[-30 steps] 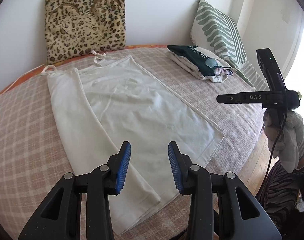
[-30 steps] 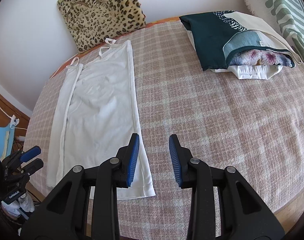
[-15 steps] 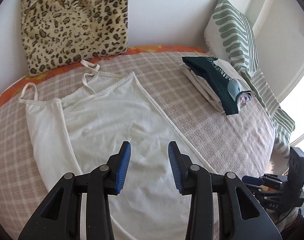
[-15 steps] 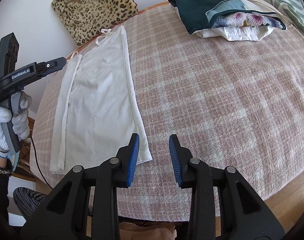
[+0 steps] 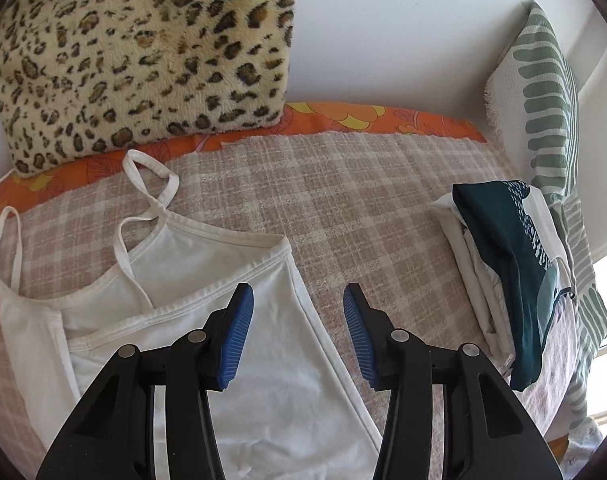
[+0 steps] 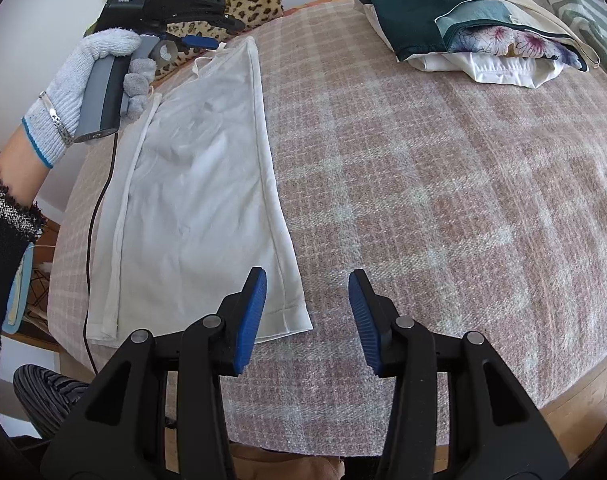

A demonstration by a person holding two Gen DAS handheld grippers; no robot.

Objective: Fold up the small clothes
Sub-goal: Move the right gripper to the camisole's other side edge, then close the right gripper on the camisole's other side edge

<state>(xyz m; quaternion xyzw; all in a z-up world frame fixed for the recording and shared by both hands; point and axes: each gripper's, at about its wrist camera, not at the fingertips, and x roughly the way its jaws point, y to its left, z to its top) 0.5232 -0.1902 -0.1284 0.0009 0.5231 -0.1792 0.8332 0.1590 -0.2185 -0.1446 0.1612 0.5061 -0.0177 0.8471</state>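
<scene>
A white strappy camisole [image 5: 239, 344] lies flat on a bed covered by a pink and cream checked blanket [image 6: 443, 184], one long side folded in over the middle so the garment forms a narrow strip. Its thin shoulder straps [image 5: 151, 184] point toward the wall, and its hem lies near the bed's front edge.

The left gripper [image 5: 298, 334] hangs above the camisole's strap end, over its top right corner. Its blue-padded jaws have just been opening and stand moderately apart with nothing between them. In the right wrist view, a hand in a grey knit glove [image 6: 83, 80] grips this tool's handle; white lettering on the black body reads "GenRobot.AI", and a smaller label beside it reads roughly "Data Acquisition System", only partly legible. A black cable [image 6: 99, 216] trails down from the handle.

The right gripper [image 6: 307, 316] hovers over the hem end, at the bottom right corner of the camisole. Its jaws have also just been opening, stand moderately apart, and hold nothing.

A leopard-print cushion [image 5: 143, 48] leans against the white wall behind the straps. A stack of folded clothes [image 6: 475, 28], dark green on top with floral and white pieces beneath, sits well apart on the far right of the bed, beside a green and white striped pillow [image 5: 543, 104]
</scene>
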